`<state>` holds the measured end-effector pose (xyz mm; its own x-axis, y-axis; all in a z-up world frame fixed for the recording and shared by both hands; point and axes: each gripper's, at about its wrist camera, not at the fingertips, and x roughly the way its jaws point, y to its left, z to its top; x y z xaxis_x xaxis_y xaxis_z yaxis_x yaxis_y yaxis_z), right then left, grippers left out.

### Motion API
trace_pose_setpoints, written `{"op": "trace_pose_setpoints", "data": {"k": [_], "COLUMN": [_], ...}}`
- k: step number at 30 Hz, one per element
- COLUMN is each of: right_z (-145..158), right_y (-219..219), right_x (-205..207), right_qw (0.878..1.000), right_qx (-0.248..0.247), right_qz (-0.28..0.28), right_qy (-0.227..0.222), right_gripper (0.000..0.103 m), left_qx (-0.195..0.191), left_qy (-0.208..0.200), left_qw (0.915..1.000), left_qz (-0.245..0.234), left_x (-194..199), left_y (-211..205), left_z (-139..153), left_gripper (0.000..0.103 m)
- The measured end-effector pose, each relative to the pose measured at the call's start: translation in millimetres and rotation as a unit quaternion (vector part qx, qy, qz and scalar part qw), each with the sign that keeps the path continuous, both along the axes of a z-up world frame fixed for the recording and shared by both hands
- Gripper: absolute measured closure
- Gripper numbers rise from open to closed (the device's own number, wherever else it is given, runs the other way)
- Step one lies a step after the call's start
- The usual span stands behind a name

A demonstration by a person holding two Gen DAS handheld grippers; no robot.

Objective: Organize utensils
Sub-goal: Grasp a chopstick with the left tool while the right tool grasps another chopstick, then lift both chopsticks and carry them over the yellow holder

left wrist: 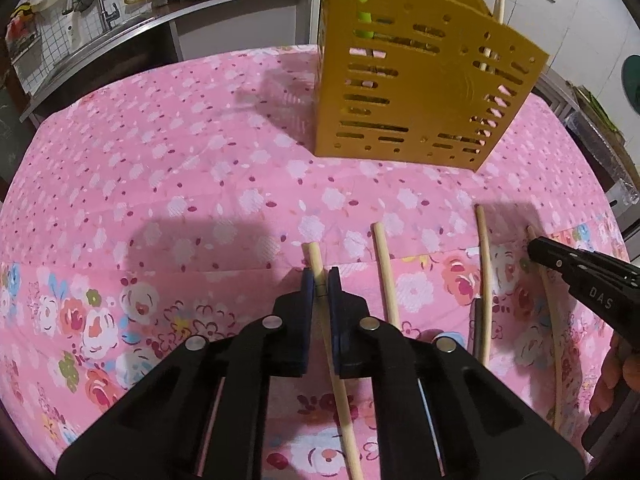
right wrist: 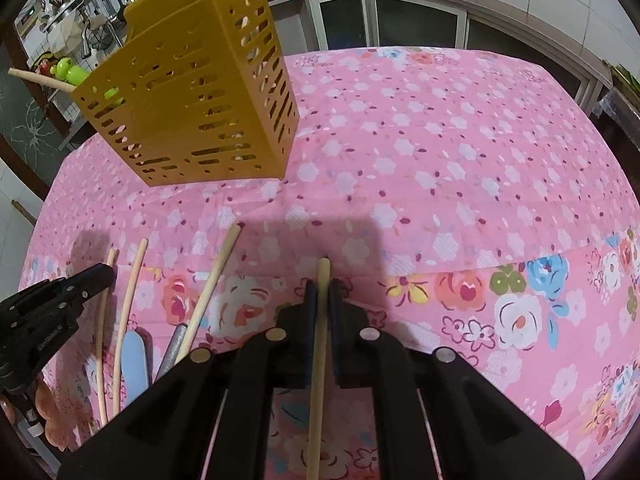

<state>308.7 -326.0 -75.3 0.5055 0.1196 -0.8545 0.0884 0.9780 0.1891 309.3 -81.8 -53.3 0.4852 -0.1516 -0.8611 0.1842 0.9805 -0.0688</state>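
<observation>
Two black hand-held grippers each pinch one pale wooden chopstick over a table draped in a pink flowered cloth. Left-wrist view: the left gripper, at lower centre, has its blue-padded jaws pressed together on a chopstick whose tip juts just past them; the shaft runs back under the tool to the bottom edge. To its right lie a second loose chopstick and a third, apart from each other; at the right edge the right gripper reaches in, closed on the fourth stick. A mustard-yellow slotted plastic utensil holder stands on the cloth in the upper centre, with chopsticks and a green item already inside (the green item's kind cannot be told through the slots). Right-wrist view: the same holder sits upper left, the pinched stick rises at lower centre, and a grey handle and a light-blue handle, possibly cutlery, lie at lower left beside the loose sticks.
</observation>
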Motion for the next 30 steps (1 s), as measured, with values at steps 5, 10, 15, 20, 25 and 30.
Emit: {"op": "trace_pose_setpoints", "data": {"k": [5, 10, 15, 20, 25, 30], "right_z": [5, 20, 39, 58, 75, 89], "right_y": [-3, -6, -7, -5, 1, 3], "right_x": [-5, -16, -31, -45, -57, -65], "right_qw": [1.0, 0.999, 0.996, 0.992, 0.987, 0.983], "right_qx": [0.006, 0.012, 0.018, 0.013, 0.0, -0.011], "right_qz": [-0.006, -0.009, -0.009, -0.006, -0.002, -0.004], "right_qy": [-0.011, -0.041, -0.083, -0.123, -0.158, -0.186], "right_gripper": [0.097, 0.097, 0.097, 0.097, 0.097, 0.097], "left_qx": [-0.006, -0.014, -0.028, -0.03, -0.038, -0.049], "left_qy": [-0.027, -0.063, -0.105, -0.146, -0.161, -0.173], "left_qw": [0.9996, 0.9979, 0.9941, 0.9888, 0.9863, 0.9836], "left_qz": [-0.002, 0.001, 0.003, -0.006, -0.007, -0.006], "left_x": [-6, -14, -24, -37, -43, -46], "left_y": [4, 12, 20, 23, 28, 34], "left_z": [16, 32, 51, 67, 74, 81], "left_gripper": [0.097, 0.098, 0.098, 0.098, 0.098, 0.098]}}
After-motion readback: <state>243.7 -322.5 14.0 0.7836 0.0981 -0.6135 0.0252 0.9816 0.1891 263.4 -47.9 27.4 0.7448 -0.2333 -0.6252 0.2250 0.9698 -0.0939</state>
